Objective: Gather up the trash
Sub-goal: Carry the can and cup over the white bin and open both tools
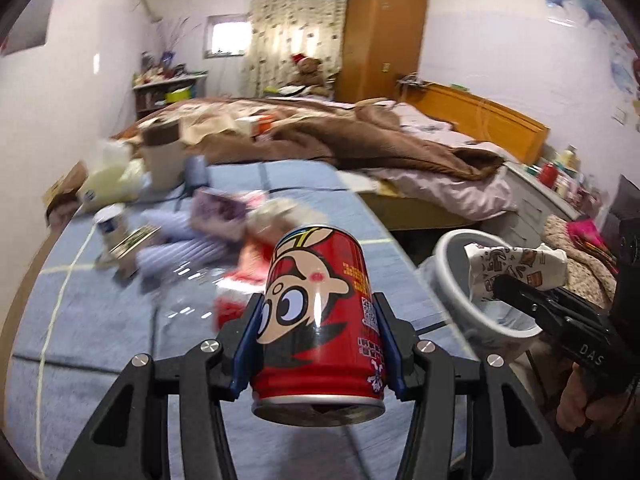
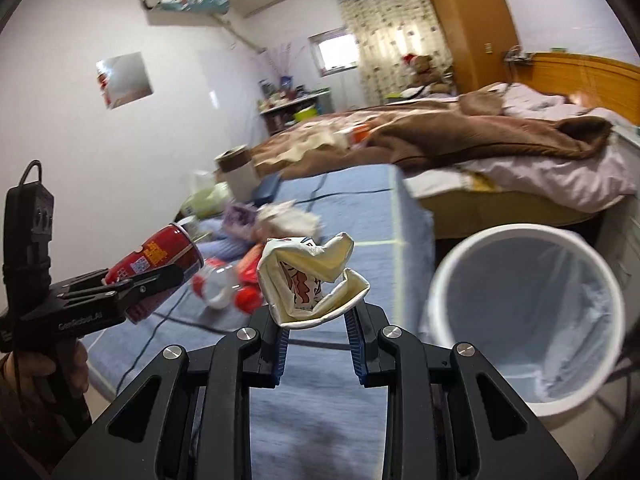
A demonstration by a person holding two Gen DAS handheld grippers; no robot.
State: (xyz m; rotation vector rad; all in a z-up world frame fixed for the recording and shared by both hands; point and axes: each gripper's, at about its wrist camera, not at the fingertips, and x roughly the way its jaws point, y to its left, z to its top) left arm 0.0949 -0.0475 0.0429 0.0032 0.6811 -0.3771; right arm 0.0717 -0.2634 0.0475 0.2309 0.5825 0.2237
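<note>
My left gripper [image 1: 318, 344] is shut on a red drink can [image 1: 320, 312] with a cartoon face, held above the blue-covered table [image 1: 100, 320]. The can also shows in the right wrist view [image 2: 156, 260], in the left gripper [image 2: 132, 280]. My right gripper [image 2: 316, 320] is shut on a crumpled paper cup [image 2: 312, 276]. In the left wrist view that cup [image 1: 516, 264] hangs over the rim of the white trash bin [image 1: 452, 264]. The bin [image 2: 448, 280], lined with a clear bag, stands right of the table.
More litter lies on the table: a crushed plastic bottle [image 2: 224, 288], purple packets [image 1: 216, 216], a white jar [image 1: 110, 220] and a tall cup [image 1: 162, 160]. A bed with a brown blanket [image 1: 340, 136] stands behind. A wardrobe [image 1: 380, 32] is at the back.
</note>
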